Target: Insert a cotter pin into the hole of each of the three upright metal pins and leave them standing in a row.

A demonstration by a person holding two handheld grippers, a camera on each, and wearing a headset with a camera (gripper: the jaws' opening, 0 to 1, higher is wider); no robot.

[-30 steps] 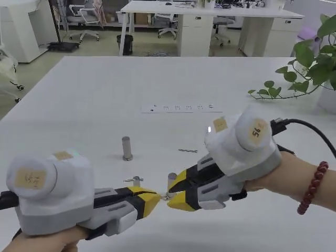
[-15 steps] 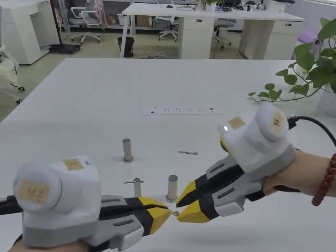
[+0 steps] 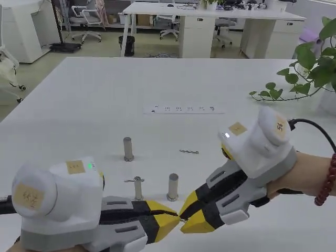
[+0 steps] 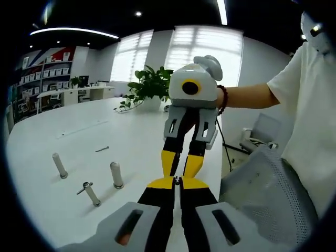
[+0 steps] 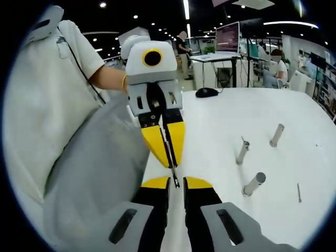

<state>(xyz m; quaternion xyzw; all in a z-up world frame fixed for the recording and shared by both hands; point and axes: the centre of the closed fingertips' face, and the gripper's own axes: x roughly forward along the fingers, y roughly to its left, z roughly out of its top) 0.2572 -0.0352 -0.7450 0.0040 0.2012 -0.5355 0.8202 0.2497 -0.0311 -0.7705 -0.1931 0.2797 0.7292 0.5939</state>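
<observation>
Three metal pins stand upright on the white table (image 3: 94,94): a back pin (image 3: 128,148), a front-left pin (image 3: 138,187) with a cotter pin through its top, and a front-right pin (image 3: 172,187). Just in front of them my left gripper (image 3: 175,217) and right gripper (image 3: 185,216) meet tip to tip. A thin cotter pin (image 5: 170,157) lies between the left gripper's yellow jaws, and its end sits at the right gripper's tips (image 5: 177,185). Both pairs of jaws look closed on it. A loose cotter pin (image 3: 188,152) lies flat behind the front-right pin.
A white power strip (image 3: 183,109) lies flat across the table's middle. A potted plant (image 3: 307,68) trails leaves over the right edge. Desks and office chairs stand beyond the far edge. Bare table surrounds the pins.
The two grippers, still tip to tip, have drawn back from beside the front-right pin toward me and slightly right. The three pins and the loose cotter pin have stayed put.
</observation>
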